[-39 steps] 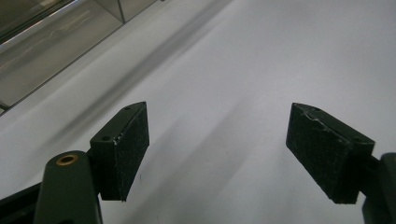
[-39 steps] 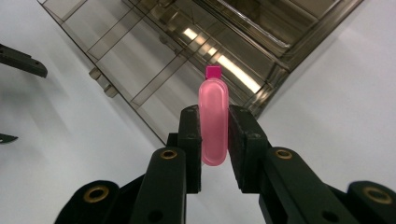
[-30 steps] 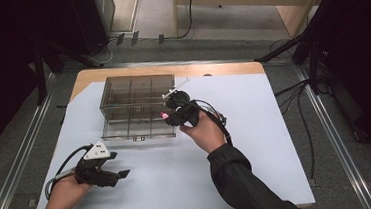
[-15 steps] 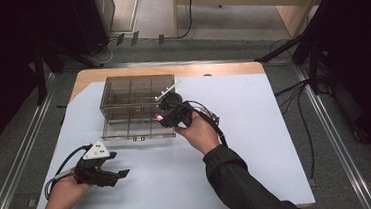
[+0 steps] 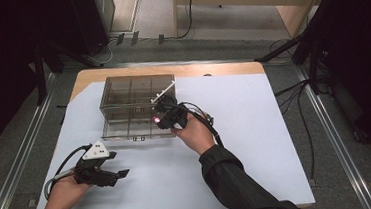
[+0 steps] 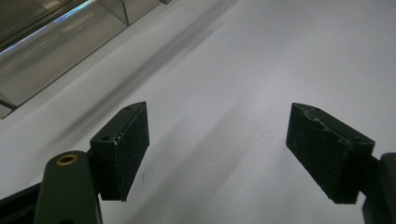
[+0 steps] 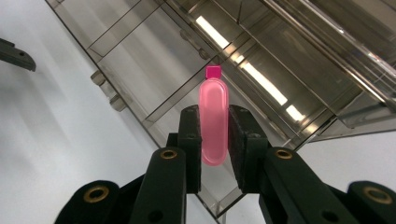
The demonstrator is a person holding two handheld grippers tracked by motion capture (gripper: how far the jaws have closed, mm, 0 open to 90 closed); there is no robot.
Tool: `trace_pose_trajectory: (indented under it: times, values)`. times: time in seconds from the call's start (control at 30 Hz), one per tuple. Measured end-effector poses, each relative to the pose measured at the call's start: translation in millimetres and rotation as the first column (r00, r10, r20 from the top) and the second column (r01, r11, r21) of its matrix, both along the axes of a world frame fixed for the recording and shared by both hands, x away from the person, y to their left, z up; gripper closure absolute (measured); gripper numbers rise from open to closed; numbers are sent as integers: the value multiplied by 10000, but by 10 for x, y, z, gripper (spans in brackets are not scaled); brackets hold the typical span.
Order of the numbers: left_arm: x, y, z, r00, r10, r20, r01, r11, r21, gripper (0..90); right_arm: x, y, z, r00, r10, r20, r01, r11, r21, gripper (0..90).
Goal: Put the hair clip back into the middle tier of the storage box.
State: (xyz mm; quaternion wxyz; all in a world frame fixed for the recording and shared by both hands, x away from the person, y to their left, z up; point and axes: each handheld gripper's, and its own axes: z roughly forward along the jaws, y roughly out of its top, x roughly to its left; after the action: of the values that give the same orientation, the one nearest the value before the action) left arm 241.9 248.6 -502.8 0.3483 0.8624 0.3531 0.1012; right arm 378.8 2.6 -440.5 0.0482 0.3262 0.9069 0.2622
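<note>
The pink capsule-shaped piece (image 7: 213,122) is clamped between the jaws of the right gripper (image 7: 214,140), its small square cap pointing away from the gripper. It is held over the front edge of the clear smoked-plastic compartment box (image 5: 122,97), which stands on the white table sheet (image 5: 257,144). Pick-up is judged complete; placement into a compartment is not yet done, and release remains.

The box is divided by partitions into several cells. The cells seen through the right gripper view appear empty; the contents of the far cells cannot be told.

The left gripper (image 5: 109,173) rests low over the sheet, well apart from the box. Its jaws stand wide apart with nothing between them.
</note>
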Motion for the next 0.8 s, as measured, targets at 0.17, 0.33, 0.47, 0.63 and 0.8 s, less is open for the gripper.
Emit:
trace_pose_trajectory:
  times: [0.17,0.33,0.47,0.63,0.8]
  values:
    - [-1,3,-1,10000,-13,15,12,10000,11,225,28,37,-72,9999,-116,-93,115,9997,-196,774]
    - [0,6,0,10000,4,33,-4,10000,1,225,42,58,-108,9998,-116,-184,113,9998,-169,773]
    - [-2,5,0,10000,-9,31,9,10000,6,225,57,59,-139,9994,-196,-291,191,9997,-171,773]
    - [-2,5,-1,10000,-38,32,38,10000,8,225,61,63,-160,9993,-163,-333,156,9996,-226,772]
    - [-2,4,1,10000,-52,-11,52,10000,26,225,66,66,-183,9989,-177,-425,165,9995,-287,769]
